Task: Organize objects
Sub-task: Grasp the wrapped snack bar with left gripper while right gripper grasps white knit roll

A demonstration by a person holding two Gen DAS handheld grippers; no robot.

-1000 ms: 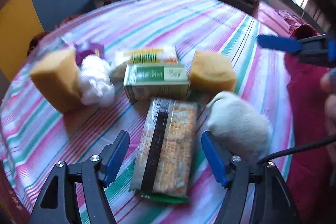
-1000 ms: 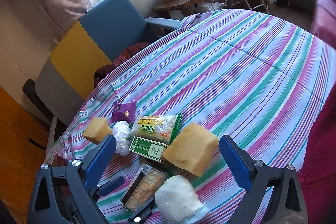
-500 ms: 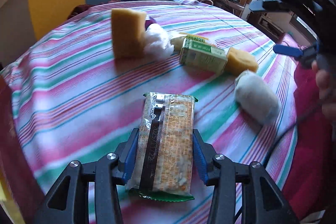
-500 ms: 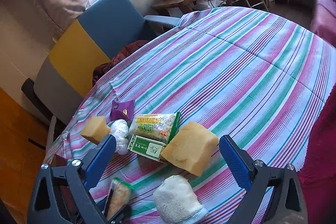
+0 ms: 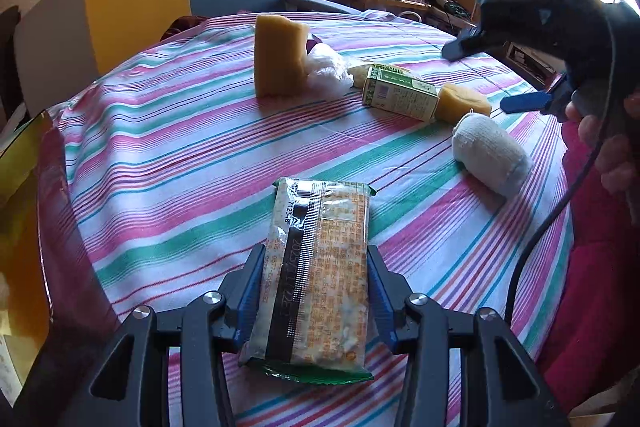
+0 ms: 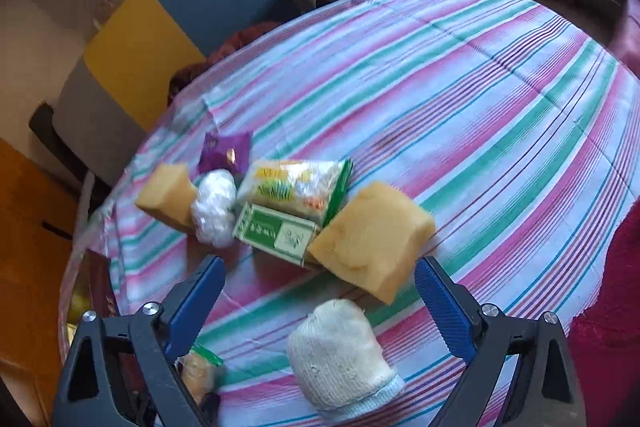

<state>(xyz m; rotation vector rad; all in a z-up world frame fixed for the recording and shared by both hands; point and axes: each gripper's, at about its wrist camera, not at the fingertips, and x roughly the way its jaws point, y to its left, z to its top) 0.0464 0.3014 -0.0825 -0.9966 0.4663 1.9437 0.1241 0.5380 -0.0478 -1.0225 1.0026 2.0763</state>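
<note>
On the left, the left gripper (image 5: 316, 291) has its blue pads pressed against both long sides of the cracker packet (image 5: 316, 275), which it holds near the close edge of the striped tablecloth (image 5: 168, 163), apart from the other things. A second ago those jaws stood wide on either side of the packet while it lay right in front of the green carton; now they have closed on it and drawn it clear of the cluster. Further right the cluster looks untouched: an upright yellow sponge (image 5: 280, 57) touching a white plastic wad (image 5: 326, 71), then the green carton (image 5: 398, 95) with a second sponge (image 5: 464, 101) at its end, and a rolled white sock (image 5: 490, 155) just beside that. In the right wrist view a noodle bag (image 6: 294, 187) and a purple sachet (image 6: 224, 155) lie behind the carton. On the right, the right gripper (image 6: 320, 303) hovers with jaws wide and empty above the sock, lower and closer to it than before. By my judgement the sorting has barely begun: one item is in hand, none yet clearly set in a final place
</note>
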